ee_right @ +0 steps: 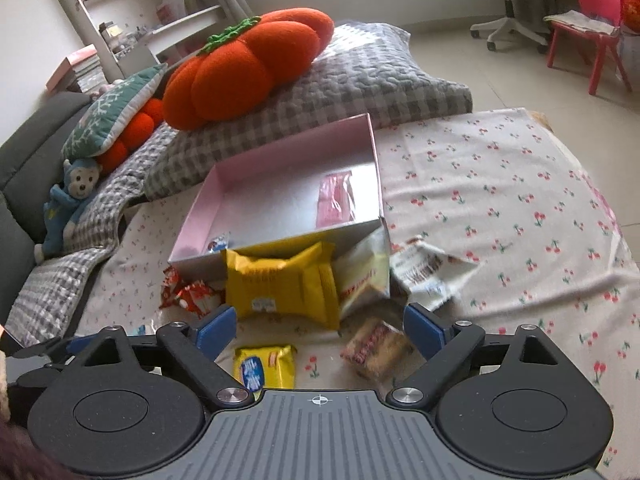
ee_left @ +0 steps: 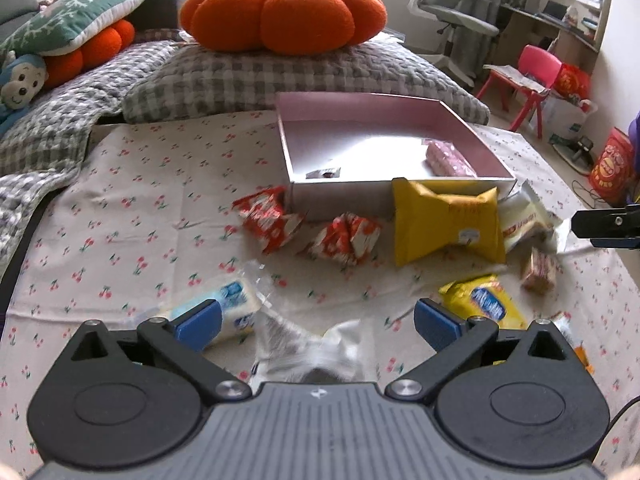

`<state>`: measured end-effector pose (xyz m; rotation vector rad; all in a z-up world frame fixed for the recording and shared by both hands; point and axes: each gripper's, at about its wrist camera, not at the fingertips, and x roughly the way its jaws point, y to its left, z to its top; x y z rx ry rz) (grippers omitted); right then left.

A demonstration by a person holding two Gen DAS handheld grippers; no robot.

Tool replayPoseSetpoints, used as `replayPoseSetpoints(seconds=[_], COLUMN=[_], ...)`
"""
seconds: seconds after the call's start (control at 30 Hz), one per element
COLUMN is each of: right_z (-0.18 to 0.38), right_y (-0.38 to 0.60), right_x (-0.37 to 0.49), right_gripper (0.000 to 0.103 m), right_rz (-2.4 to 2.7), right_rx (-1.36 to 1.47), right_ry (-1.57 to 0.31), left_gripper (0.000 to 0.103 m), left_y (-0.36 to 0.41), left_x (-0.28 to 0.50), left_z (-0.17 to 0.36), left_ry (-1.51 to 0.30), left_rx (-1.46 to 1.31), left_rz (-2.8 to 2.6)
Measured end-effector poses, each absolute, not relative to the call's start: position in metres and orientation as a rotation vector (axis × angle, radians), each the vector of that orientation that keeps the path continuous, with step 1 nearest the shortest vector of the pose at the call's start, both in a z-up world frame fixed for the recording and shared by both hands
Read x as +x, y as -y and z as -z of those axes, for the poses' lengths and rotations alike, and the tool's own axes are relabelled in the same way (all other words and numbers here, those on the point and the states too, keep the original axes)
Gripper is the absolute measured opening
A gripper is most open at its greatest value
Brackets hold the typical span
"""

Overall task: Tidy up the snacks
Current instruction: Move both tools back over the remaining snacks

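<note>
Both claws stand wide with nothing gripped: the left claw [ee_left: 318,320] hovers over a crumpled clear wrapper [ee_left: 308,348], the right claw [ee_right: 320,326] above a small yellow snack packet [ee_right: 266,364] (blue label). The shallow pink cardboard box [ee_right: 296,152] sits on the cherry-print cloth [ee_right: 500,200], a large yellow pouch [ee_right: 280,286] leaning against its near wall.

**Colours and patterns on the bed**

The sheet [ee_left: 132,216] is cream, sprinkled with small red cherries on green stems. The box [ee_left: 340,200] is pale pink inside, silvery white outside; a pink dotted pack [ee_left: 448,158] lies in it. Near it sit two red-and-white wrappers [ee_left: 272,218], a mustard-yellow pouch [ee_left: 440,220], a yellow pack [ee_left: 486,306] with a blue label, and a white-and-blue pack [ee_left: 232,308]. The far quilt [ee_left: 240,76] is grey-and-white check. The pumpkin cushion [ee_left: 284,12] is orange with a green stalk. The left pillow [ee_left: 76,16] is teal with white snowflakes. The gripper [ee_left: 318,322] pads are blue, the arms black. The chair [ee_left: 532,80] is pink.
</note>
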<state>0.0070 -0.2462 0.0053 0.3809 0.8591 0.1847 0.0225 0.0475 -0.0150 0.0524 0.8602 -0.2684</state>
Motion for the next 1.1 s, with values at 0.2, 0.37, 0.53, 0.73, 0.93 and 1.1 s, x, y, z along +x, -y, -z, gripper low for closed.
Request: replayPoseSetpoints(seconds=[0.2, 0.37, 0.53, 0.73, 0.93, 1.1], right_z=[0.008, 0.019, 0.036, 0.054, 0.058, 0.060], right_y=[0.239, 0.232, 0.227, 0.221, 0.215, 0.211], right_x=[-0.014, -0.034, -0.046, -0.055, -0.060, -0.060], right_gripper=[0.093, 0.093, 0.093, 0.093, 0.093, 0.095], right_rz=[-0.219, -0.252, -0.259, -0.268, -0.276, -0.279], right_rx=[0.300, 0.204, 0.132, 0.066, -0.007, -0.044], right_ry=[-0.873, -0.877, -0.920, -0.970, -0.961, -0.953], left_gripper=[0.103, 0.102, 0.102, 0.103, 0.103, 0.103], left_y=[-0.057, -0.061, -0.060, -0.052, -0.045, -0.044], left_x=[0.000, -0.008, -0.013, -0.015, -0.017, -0.013], left_z=[0.030, 0.040, 0.048, 0.059, 0.065, 0.065], left_ry=[-0.833, -0.828, -0.808, -0.793, -0.779, -0.777], left_rx=[0.093, 0.107, 0.095, 0.133, 0.174, 0.162], left_rz=[0.280, 0.285, 0.348, 0.372, 0.386, 0.381])
